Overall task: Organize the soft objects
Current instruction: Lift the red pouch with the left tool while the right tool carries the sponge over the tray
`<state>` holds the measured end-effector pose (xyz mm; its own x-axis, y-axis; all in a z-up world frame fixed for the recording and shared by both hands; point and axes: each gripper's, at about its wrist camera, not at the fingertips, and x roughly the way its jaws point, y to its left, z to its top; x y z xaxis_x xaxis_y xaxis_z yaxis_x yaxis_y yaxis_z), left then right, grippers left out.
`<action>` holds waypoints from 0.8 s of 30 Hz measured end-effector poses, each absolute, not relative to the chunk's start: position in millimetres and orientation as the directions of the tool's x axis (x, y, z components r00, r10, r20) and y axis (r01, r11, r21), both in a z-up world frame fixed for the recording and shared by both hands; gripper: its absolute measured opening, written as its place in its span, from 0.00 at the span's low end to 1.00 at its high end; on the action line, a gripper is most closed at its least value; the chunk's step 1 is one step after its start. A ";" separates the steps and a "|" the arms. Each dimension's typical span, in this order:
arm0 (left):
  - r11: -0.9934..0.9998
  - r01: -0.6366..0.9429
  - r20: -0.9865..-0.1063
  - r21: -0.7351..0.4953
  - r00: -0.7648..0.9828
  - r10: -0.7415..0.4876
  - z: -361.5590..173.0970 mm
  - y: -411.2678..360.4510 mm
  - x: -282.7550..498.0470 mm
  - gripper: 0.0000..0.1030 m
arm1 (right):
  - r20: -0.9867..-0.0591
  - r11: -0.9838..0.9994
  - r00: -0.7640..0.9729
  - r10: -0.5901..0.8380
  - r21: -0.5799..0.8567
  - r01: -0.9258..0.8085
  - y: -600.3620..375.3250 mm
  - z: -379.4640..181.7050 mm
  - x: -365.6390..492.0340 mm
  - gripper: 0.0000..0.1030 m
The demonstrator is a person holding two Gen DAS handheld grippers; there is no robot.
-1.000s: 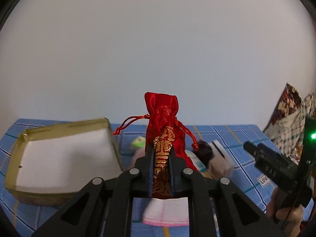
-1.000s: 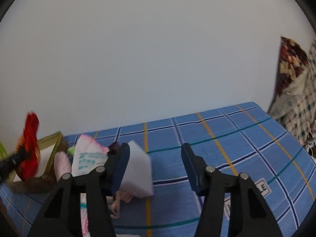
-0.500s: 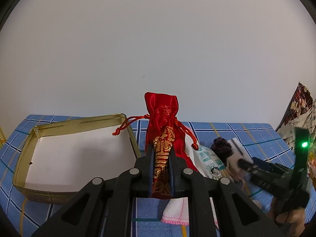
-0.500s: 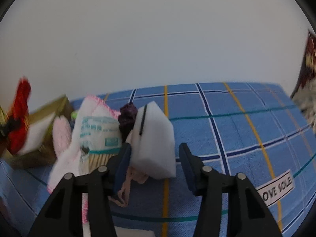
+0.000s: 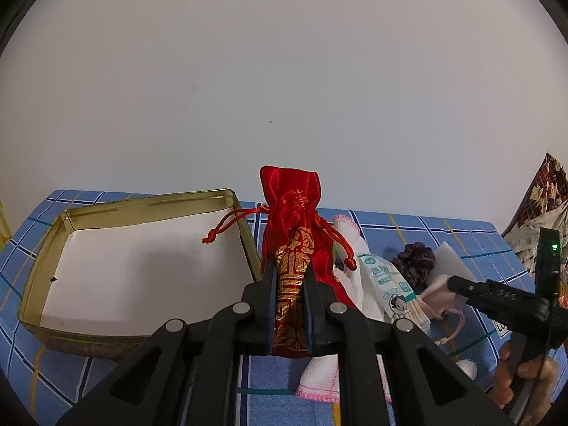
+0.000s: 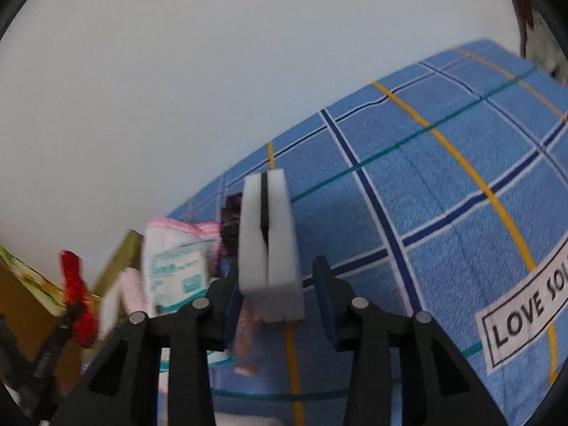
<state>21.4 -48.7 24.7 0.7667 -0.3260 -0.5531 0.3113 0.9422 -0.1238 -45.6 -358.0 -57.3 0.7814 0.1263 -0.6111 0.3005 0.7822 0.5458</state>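
Red satin pouch (image 5: 289, 248) pinched tight in left gripper (image 5: 291, 305), held upright beside the gold tin (image 5: 142, 206) | right gripper (image 6: 273, 298) jaws just been closing round white sponge (image 6: 268, 245) on blue plaid cloth (image 6: 443, 213), small gap on right side.

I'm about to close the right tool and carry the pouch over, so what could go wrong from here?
1. The white sponge sits nearer one finger of the right tool, whose jaws have just been closing; it may twist out.
2. The pink pouch's cord lies under that tool and could snag.
3. The left tool pinches only the red pouch's lower end; its dangling drawstring may catch the tin's rim.
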 end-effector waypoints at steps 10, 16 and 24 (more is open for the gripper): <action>0.944 0.307 -0.550 -0.119 0.772 -0.320 23.8 -47.5 20.2 0.13 | -0.437 0.738 0.876 0.202 0.656 0.157 -363.8 -37.4 -52.3 0.82; 0.947 0.300 -0.554 -0.117 0.772 -0.313 24.0 -48.5 20.8 0.13 | -0.512 0.798 0.841 0.175 0.574 0.184 -360.4 -39.2 -34.9 0.69; 0.951 0.290 -0.553 -0.111 0.777 -0.301 25.3 -49.5 21.4 0.13 | -0.545 0.783 0.812 0.208 0.591 0.196 -369.9 -53.2 -33.6 0.24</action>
